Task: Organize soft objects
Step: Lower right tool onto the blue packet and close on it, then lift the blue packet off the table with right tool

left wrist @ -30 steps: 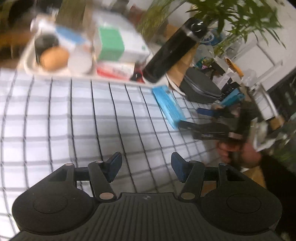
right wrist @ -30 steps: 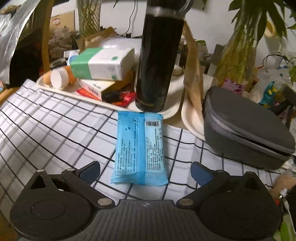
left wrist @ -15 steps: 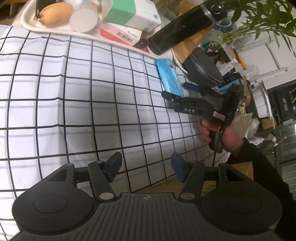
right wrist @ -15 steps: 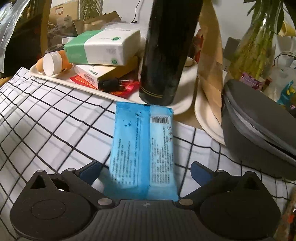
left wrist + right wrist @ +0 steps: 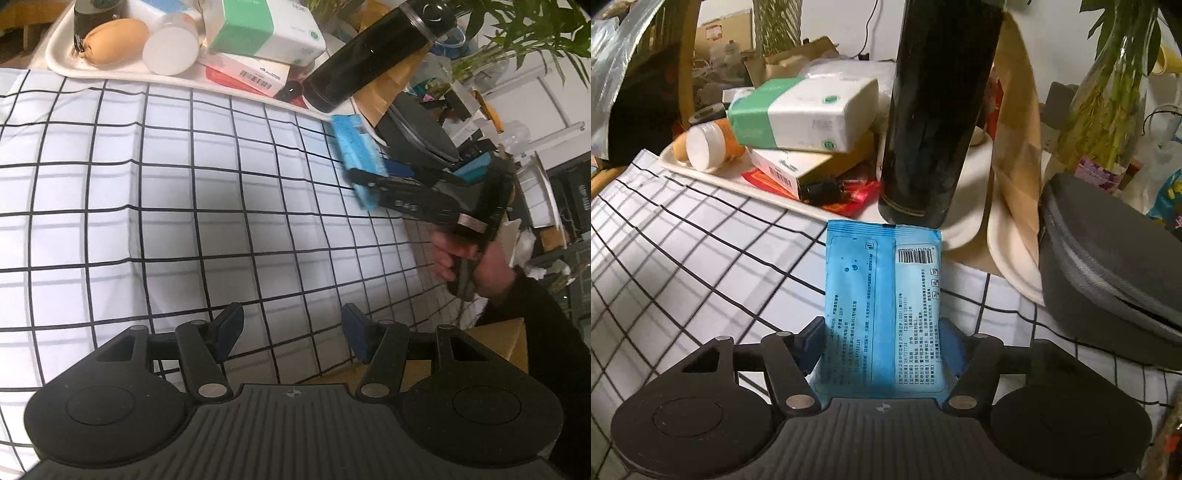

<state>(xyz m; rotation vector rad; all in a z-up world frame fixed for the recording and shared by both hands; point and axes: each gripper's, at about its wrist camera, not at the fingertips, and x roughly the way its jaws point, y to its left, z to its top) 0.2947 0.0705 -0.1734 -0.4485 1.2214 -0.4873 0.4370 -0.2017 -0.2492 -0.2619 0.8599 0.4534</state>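
A blue wipes pack [image 5: 882, 288] lies flat on the black-and-white checked cloth [image 5: 701, 266], its far end near a tall black flask [image 5: 934, 122]. My right gripper [image 5: 882, 343] has the pack's near end between its closing jaws, and both blue pads touch the pack's sides. The left wrist view shows the same pack [image 5: 351, 144] at the cloth's right edge, with the right gripper [image 5: 373, 171] on it and a hand [image 5: 469, 266] on its grip. My left gripper [image 5: 291, 328] hovers open over the cloth [image 5: 184, 184], nothing between its fingers.
A white tray [image 5: 713, 175] at the back holds a green-and-white tissue pack [image 5: 805, 110], boxes, an orange bottle [image 5: 705, 146] and the flask. A grey zip case [image 5: 1108, 266], a paper bag [image 5: 1015, 147] and a plant vase [image 5: 1108, 110] crowd the right side.
The right gripper moved forward over the blue pack and its jaws closed in from wide open onto the pack's sides. The left gripper's view tilted slightly; its jaws kept the same gap.
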